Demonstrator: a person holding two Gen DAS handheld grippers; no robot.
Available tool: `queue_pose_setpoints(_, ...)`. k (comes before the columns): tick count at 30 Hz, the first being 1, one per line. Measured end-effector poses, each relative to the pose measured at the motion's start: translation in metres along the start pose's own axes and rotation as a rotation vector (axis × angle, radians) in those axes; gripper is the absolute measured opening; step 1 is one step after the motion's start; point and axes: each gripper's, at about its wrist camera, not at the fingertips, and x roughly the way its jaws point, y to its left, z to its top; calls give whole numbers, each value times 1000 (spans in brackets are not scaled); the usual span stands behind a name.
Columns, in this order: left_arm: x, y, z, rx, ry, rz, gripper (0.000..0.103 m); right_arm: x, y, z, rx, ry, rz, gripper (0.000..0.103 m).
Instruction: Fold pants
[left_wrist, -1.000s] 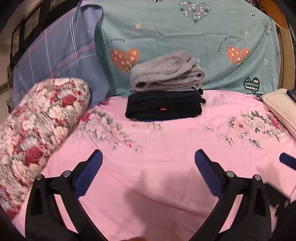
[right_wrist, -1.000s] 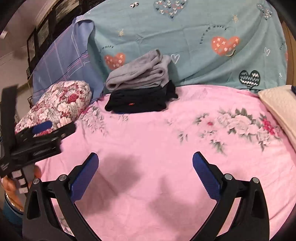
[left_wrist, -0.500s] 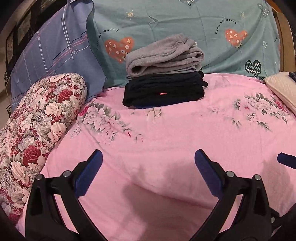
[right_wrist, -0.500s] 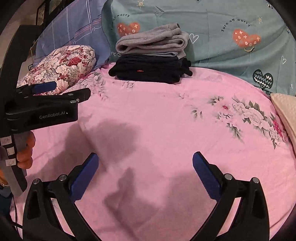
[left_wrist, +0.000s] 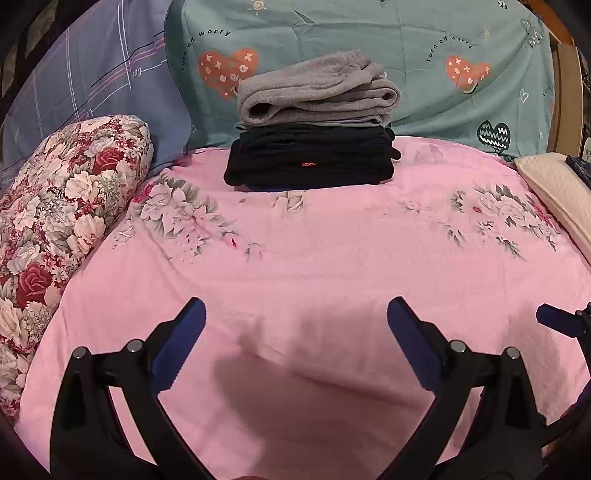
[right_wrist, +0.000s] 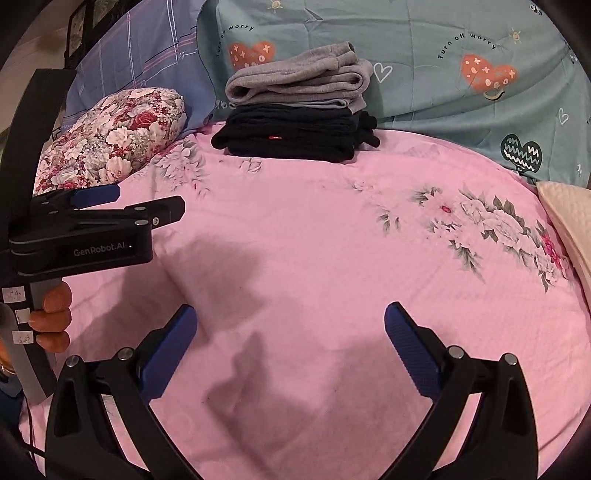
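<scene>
pink sheet (left_wrist: 314, 266) lies bare under both my claws. my left claw (left_wrist: 295, 339) is spread wide and holds nothing; my right claw (right_wrist: 290, 341) is spread the same. well ahead of them, the grey pants (left_wrist: 317, 88) sit folded on top of the black pants (left_wrist: 310, 158), against the pillow (left_wrist: 369, 33). i judge the folding done; i see no loose pants left.

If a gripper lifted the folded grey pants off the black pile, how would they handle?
The grey pants look soft and thick, so they would probably sag and unfold if pinched at one edge. Their loose, rounded folds suggest little stiffness. Likely light and not slippery.
</scene>
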Motion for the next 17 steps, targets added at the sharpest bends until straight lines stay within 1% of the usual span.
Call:
queue_pose_setpoints(3, 1, -1, 0, 4, 1, 11, 100, 1, -1, 0, 7, 6, 0, 102)
queue_pose_setpoints(8, 2, -3, -1, 20, 0, 58, 100, 2, 0, 0, 0, 12, 2, 102)
queue_pose_setpoints(11, -1, -6, 1, 43, -32, 154, 101, 4, 0, 0, -3, 19, 4, 102)
queue_pose_setpoints(12, -3, -5, 1, 35, -46, 158, 101, 4, 1, 0, -3, 20, 5, 102)
queue_pose_setpoints(14, -6, -3, 2, 20, -55, 139, 101, 4, 1, -1, -3, 23, 7, 102)
queue_pose_setpoints(17, -5, -3, 2, 24, -54, 167, 101, 5, 1, -1, -5, 29, 11, 102)
